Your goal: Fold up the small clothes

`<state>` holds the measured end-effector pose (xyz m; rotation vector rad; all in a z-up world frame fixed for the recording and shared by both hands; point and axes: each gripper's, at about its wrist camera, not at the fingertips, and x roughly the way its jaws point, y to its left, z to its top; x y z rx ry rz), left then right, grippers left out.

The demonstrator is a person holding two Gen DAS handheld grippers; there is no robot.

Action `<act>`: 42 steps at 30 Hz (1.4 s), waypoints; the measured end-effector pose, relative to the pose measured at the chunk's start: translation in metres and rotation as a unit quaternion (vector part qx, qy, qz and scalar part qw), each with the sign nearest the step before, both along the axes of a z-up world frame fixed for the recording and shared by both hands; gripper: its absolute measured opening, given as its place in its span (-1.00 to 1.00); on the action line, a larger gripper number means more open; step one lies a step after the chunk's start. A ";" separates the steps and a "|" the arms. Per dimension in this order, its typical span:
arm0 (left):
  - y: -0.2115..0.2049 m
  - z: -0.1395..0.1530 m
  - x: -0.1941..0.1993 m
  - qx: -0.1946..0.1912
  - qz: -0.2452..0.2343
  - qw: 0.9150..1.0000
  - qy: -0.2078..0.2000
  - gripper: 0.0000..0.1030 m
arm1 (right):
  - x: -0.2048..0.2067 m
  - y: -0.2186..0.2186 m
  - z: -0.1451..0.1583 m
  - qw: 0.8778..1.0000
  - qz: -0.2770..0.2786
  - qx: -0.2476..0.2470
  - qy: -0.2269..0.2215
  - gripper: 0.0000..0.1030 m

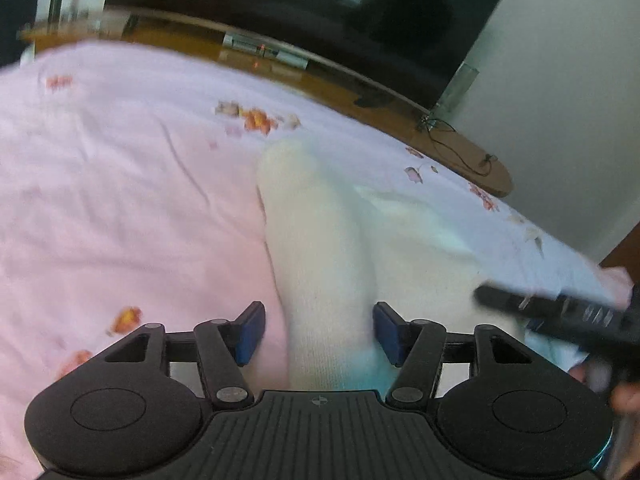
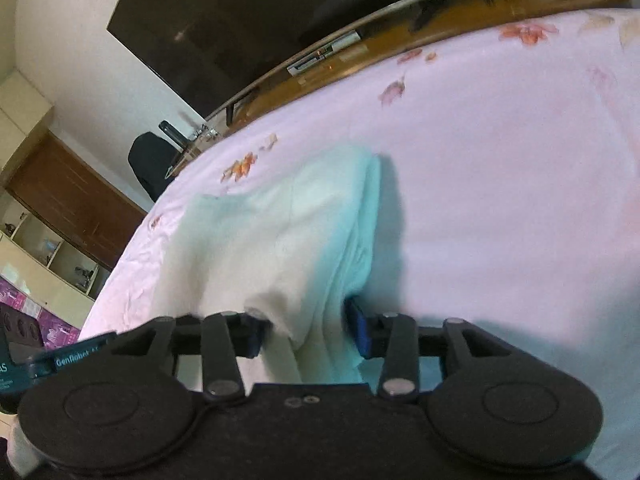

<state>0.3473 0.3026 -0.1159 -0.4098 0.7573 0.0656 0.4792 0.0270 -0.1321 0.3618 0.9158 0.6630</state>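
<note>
A small white garment lies on a pink flowered bedsheet. My left gripper has its blue pads wide apart, with a long white part of the garment running between them. My right gripper also has its pads apart, with bunched white cloth of the same garment rising between them. The pads do not press the cloth in either view. The right gripper shows as a dark bar at the right of the left wrist view.
A wooden bench runs along the far edge of the bed, with a large dark TV screen behind it. A dark chair and wooden shelves stand at the left in the right wrist view.
</note>
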 end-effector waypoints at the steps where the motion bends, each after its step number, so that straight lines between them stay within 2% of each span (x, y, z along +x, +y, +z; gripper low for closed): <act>1: -0.002 0.002 0.001 0.004 -0.002 1.000 -0.001 0.15 | 0.000 0.000 0.007 1.000 -0.003 -0.003 -0.016 -0.15; 4: 0.001 0.008 0.006 0.006 0.013 1.000 -0.014 0.15 | 0.009 -0.002 0.019 0.999 -0.014 -0.007 -0.031 -0.14; 6: 0.010 0.010 0.012 -0.010 0.025 0.999 -0.024 0.15 | 0.021 0.002 0.020 1.000 -0.007 -0.005 -0.020 -0.16; 9: 0.020 0.007 0.028 -0.017 0.043 0.999 -0.023 0.15 | 0.032 0.015 0.015 0.999 0.006 -0.035 -0.010 -0.18; 11: 0.025 -0.002 0.037 -0.029 0.052 0.998 -0.016 0.15 | 0.036 0.020 0.011 0.999 0.011 -0.049 -0.012 -0.29; 13: 0.028 -0.012 0.044 -0.038 0.058 0.998 -0.010 0.15 | 0.042 0.022 0.006 0.998 0.022 -0.051 -0.023 -0.59; 15: 0.030 -0.016 0.046 -0.041 0.059 0.997 -0.013 0.20 | 0.043 0.025 0.007 0.997 0.033 -0.049 -0.056 -0.78; 16: 0.030 -0.016 0.046 -0.035 0.057 0.998 -0.015 0.21 | 0.041 0.027 0.009 0.995 0.042 -0.051 -0.076 -0.81; 19: 0.025 -0.019 0.044 -0.013 0.054 0.998 -0.015 0.28 | 0.032 0.025 0.022 0.989 0.055 -0.046 -0.129 -0.83; 20: 0.023 -0.019 0.043 -0.010 0.055 0.998 -0.016 0.31 | 0.033 0.027 0.020 0.989 0.054 -0.055 -0.129 -0.83; 22: 0.021 -0.018 0.044 -0.002 0.055 0.998 -0.014 0.33 | 0.043 0.036 0.000 0.986 0.059 -0.118 -0.101 -0.81; 24: 0.020 -0.014 0.042 0.003 0.054 0.998 -0.010 0.44 | 0.044 0.032 0.000 0.988 0.058 -0.109 -0.094 -0.75; 25: 0.019 -0.010 0.038 0.016 0.056 0.998 -0.010 0.51 | 0.046 0.029 0.005 0.990 0.052 -0.103 -0.083 -0.61; 26: 0.018 -0.007 0.033 0.024 0.060 0.998 -0.011 0.59 | 0.046 0.024 0.011 0.991 0.044 -0.098 -0.079 -0.57; 29: 0.014 0.000 0.006 0.031 0.052 0.998 -0.027 0.60 | 0.033 -0.001 0.032 0.994 0.030 -0.056 -0.086 -0.45; 32: 0.013 -0.003 -0.011 0.023 0.050 0.998 -0.028 0.60 | 0.019 -0.012 0.039 0.996 0.048 -0.042 -0.064 -0.34; 34: 0.014 -0.009 -0.014 0.010 0.058 0.998 -0.024 0.60 | 0.008 -0.011 0.037 0.996 0.061 -0.042 -0.054 -0.10; 35: 0.014 -0.010 -0.013 0.003 0.063 0.998 -0.023 0.60 | 0.005 -0.007 0.034 0.996 0.070 -0.045 -0.045 -0.05; 36: 0.013 -0.011 -0.012 0.000 0.066 0.998 -0.021 0.60 | 0.002 -0.001 0.030 0.995 0.083 -0.052 -0.033 -0.06; 38: 0.009 -0.010 -0.011 0.004 0.063 0.998 -0.016 0.61 | -0.005 0.009 0.026 0.991 0.089 -0.088 -0.055 -0.47; 40: 0.006 -0.008 -0.011 0.016 0.056 0.998 -0.009 0.61 | -0.005 0.013 0.022 0.988 0.085 -0.112 -0.057 -0.57; 42: 0.002 -0.010 -0.011 0.028 0.045 0.999 0.002 0.68 | 0.003 0.009 0.018 0.991 0.070 -0.107 -0.041 -0.59</act>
